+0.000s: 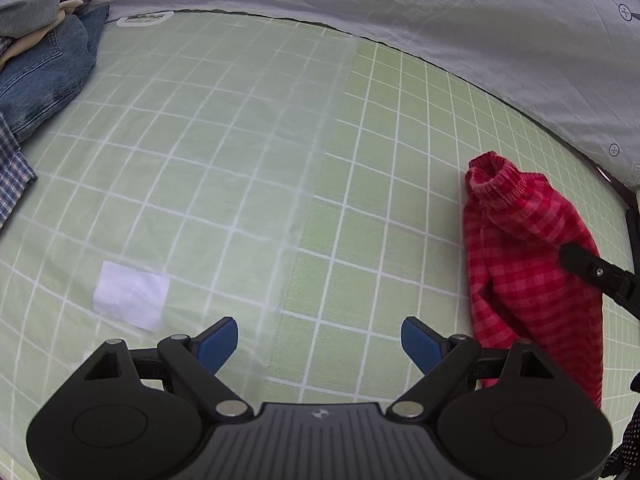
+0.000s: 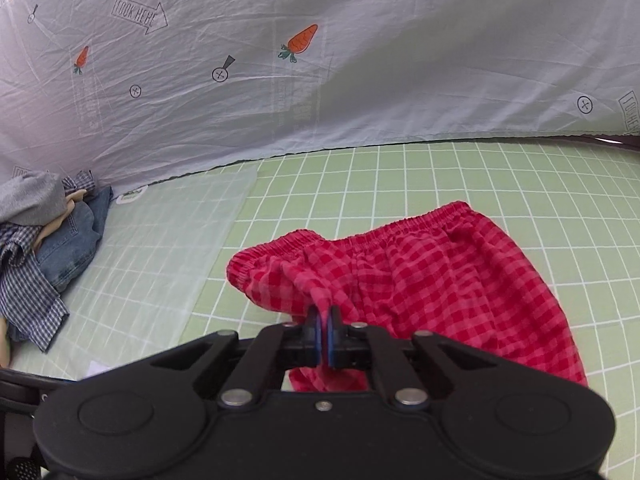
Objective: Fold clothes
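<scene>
right gripper (image 2: 325, 320) pinching red checked shorts (image 2: 420, 276)

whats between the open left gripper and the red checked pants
Nothing but bare green grid sheet: in the left wrist view the left gripper stands open beside the red checked pants.

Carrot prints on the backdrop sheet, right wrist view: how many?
2. One small carrot at the left of the backdrop sheet, below the arrow print; one larger carrot near the middle. More may lie outside the view.
</scene>
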### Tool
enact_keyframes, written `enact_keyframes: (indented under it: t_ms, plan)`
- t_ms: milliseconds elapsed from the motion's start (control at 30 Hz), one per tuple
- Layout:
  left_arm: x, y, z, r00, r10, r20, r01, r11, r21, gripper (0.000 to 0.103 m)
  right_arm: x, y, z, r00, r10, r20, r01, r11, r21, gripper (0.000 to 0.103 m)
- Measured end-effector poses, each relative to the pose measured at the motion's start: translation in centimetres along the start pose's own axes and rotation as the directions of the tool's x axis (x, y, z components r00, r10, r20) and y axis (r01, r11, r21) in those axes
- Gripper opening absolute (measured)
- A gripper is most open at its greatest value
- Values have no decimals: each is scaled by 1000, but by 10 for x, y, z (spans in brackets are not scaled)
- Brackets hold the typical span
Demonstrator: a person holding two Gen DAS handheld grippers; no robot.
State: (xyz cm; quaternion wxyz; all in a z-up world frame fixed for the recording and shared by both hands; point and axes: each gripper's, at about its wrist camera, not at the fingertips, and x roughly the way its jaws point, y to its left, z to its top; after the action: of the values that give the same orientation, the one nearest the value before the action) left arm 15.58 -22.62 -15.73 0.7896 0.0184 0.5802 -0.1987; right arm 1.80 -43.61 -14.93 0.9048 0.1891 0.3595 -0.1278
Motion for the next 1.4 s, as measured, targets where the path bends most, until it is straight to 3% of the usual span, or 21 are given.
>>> enact_keyframes:
  t_ms: [167, 233, 333, 433, 467, 567, 667, 733, 767, 800, 833, 867, 933, 1033, 1067, 1133, 1200, 1267, 1400]
  plan:
    - [12, -53, 0, 998, -15, 57, 16, 1000, -18, 89, -10, -64, 31, 997, 81, 21, -82, 990, 111, 3]
    - [20, -75, 3, 997, -19, 77, 20, 1000, -14, 89, -4, -96, 41, 996, 85, 22, -87, 983, 162, 3]
    - [39, -103, 6, 996, -26, 85, 28, 999, -15, 89, 15, -140, 49, 999, 36, -19, -31, 980, 198, 4]
    - [58, -121, 14, 996, -22, 85, 23, 1000, -12, 89, 35, -173, 52, 996, 38, -85, -17, 972, 234, 13]
    - [63, -124, 18, 996, -16, 84, 17, 1000, -9, 89, 38, -178, 52, 994, 47, -94, -23, 971, 237, 21]
    - [75, -128, 28, 996, -34, 79, 34, 999, 5, 89, 44, -189, 51, 989, 108, -98, -82, 969, 235, 33]
    - [87, -133, 38, 996, -57, 65, 55, 998, 35, 85, 50, -193, 49, 983, 158, -89, -132, 960, 247, 32]
    - [96, -136, 45, 996, -79, 46, 76, 995, 61, 72, 54, -193, 48, 982, 171, -81, -145, 955, 258, 21]
    - [100, -139, 48, 995, -87, 37, 84, 994, 73, 55, 56, -194, 48, 982, 174, -77, -148, 953, 262, 10]
    - [104, -141, 51, 995, -91, 32, 88, 993, 82, 26, 57, -195, 48, 982, 178, -70, -154, 952, 266, 5]
    - [107, -144, 54, 995, -95, 26, 92, 992, 91, 6, 58, -195, 49, 981, 183, -59, -161, 949, 269, 4]
    - [109, -146, 57, 995, -97, 36, 93, 991, 100, 0, 58, -196, 49, 981, 187, -47, -167, 948, 272, 3]
    - [105, -148, 62, 990, -98, 99, 86, 989, 118, 0, 57, -198, 52, 984, 174, -24, -161, 950, 268, 3]
    - [103, -147, 76, 980, -82, 179, 66, 993, 93, 3, 58, -203, 57, 995, 95, -13, -88, 965, 246, 3]
    - [103, -147, 80, 979, -73, 188, 58, 995, 82, 11, 58, -204, 59, 997, 74, -16, -68, 968, 241, 4]
    - [102, -147, 84, 981, -63, 184, 50, 996, 75, 27, 55, -206, 60, 999, 46, -21, -40, 971, 235, 8]
    - [94, -145, 79, 980, -82, 180, 66, 993, 94, 46, 45, -206, 58, 1000, 17, -15, -13, 974, 225, 18]
    - [86, -144, 68, 980, -91, 176, 71, 991, 114, 51, 33, -203, 51, 1000, 1, -15, 2, 977, 214, 21]
    - [75, -141, 34, 990, -61, 130, 41, 988, 148, 51, 12, -193, 26, 999, -10, -47, 19, 981, 195, 25]
